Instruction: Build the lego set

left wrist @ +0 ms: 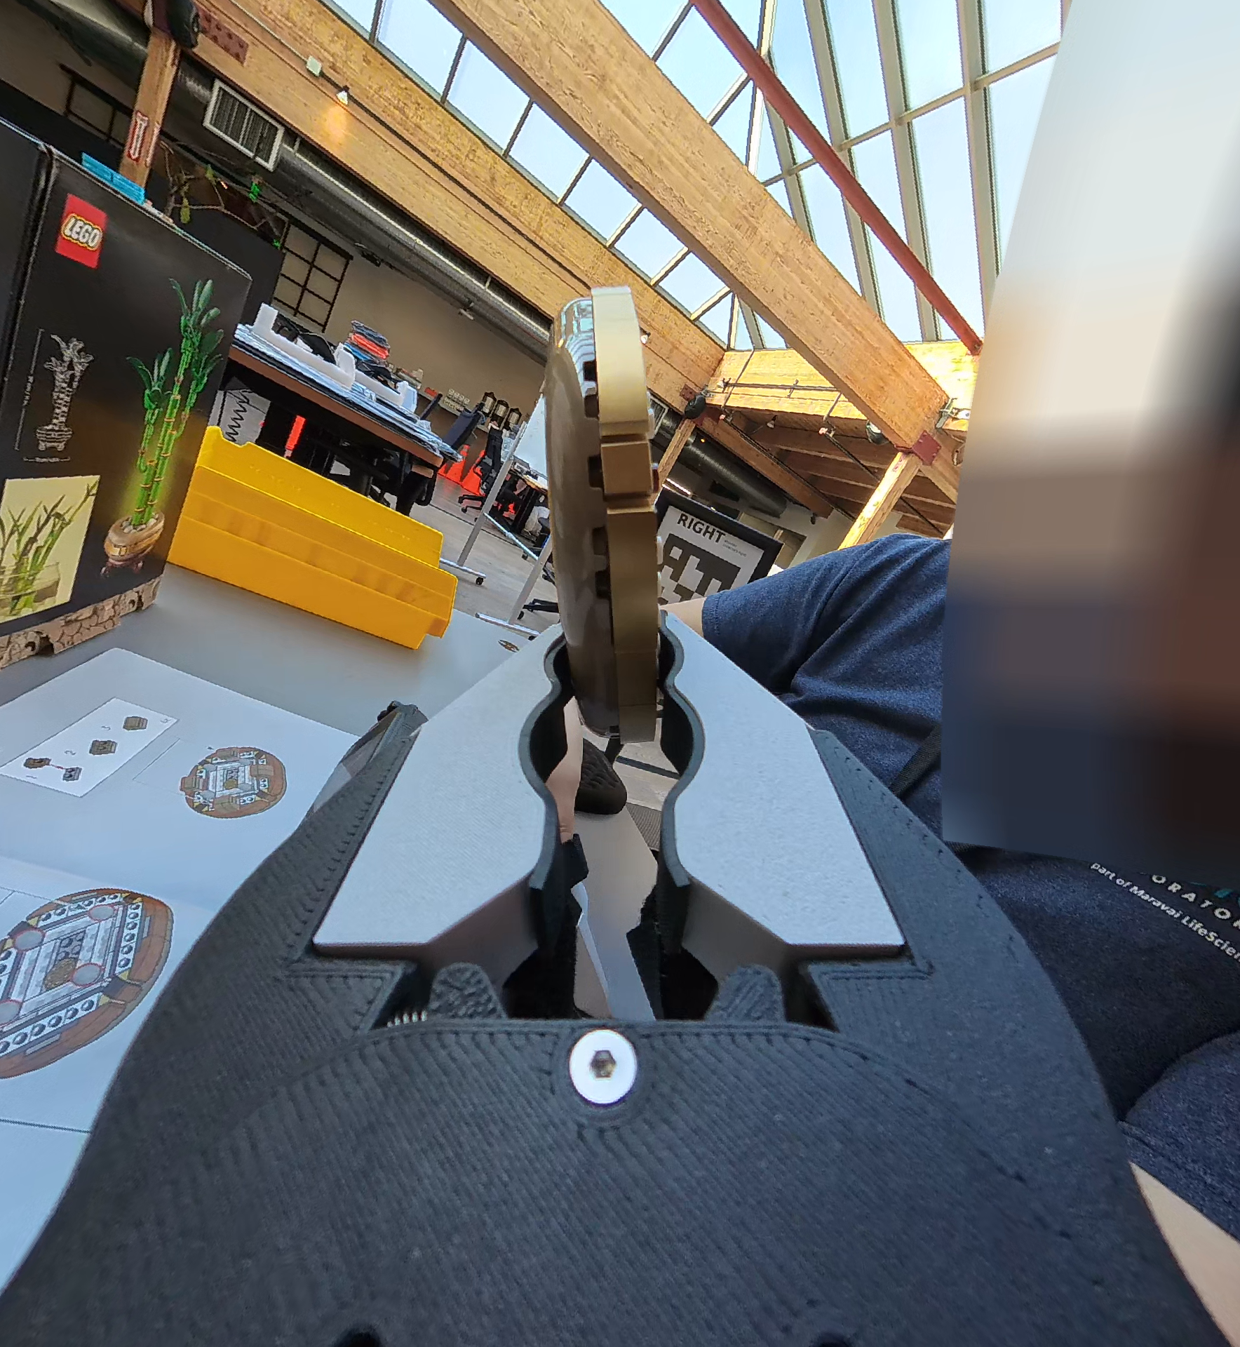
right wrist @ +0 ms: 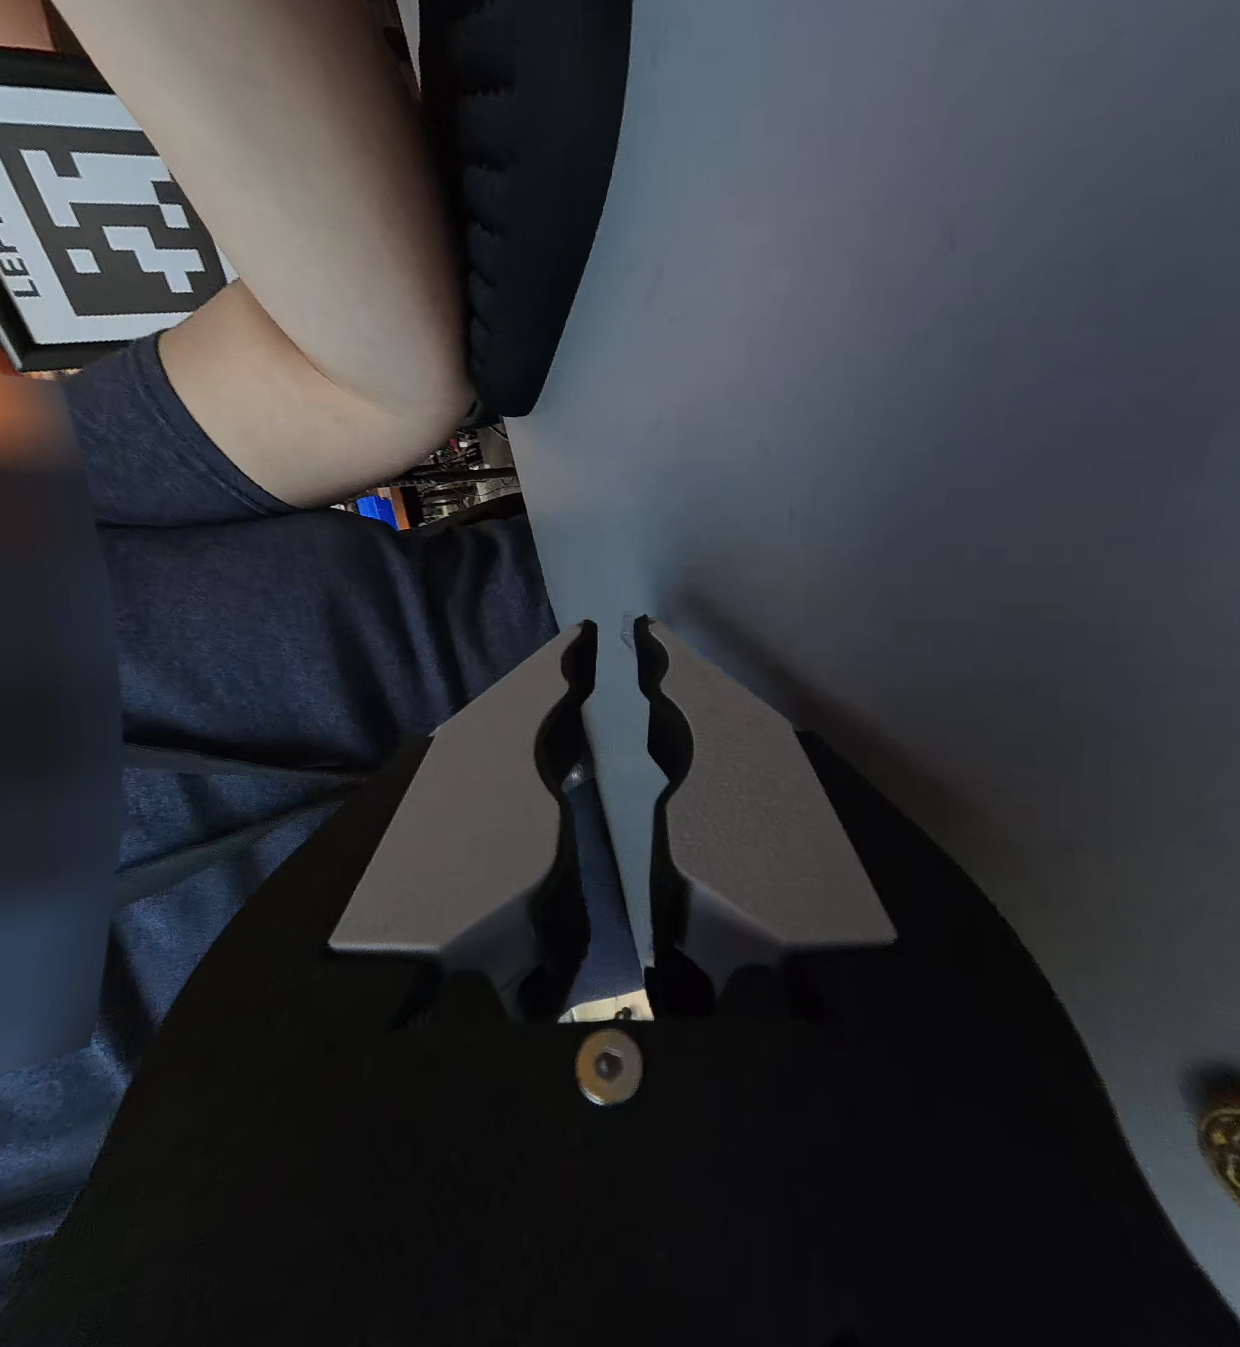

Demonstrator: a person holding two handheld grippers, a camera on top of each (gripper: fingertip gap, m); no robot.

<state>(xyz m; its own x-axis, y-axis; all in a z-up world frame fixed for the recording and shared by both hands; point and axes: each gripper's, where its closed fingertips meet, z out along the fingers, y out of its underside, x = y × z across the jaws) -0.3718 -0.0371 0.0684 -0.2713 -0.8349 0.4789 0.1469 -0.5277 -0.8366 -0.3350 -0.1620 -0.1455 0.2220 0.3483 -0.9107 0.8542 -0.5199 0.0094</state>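
Left claw point(left wrist: 611, 660) pinches the gold disc point(left wrist: 606, 510) edge-on, seemingly upright.

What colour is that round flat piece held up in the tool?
The round piece is metallic gold with a darker brownish face, best seen in the left wrist view.

The instruction booklet point(left wrist: 92, 838) lies open on the surface point(left wrist: 274, 649). Behind it stands the set box point(left wrist: 85, 393) at left, with the stacked bins point(left wrist: 311, 539) to its right.
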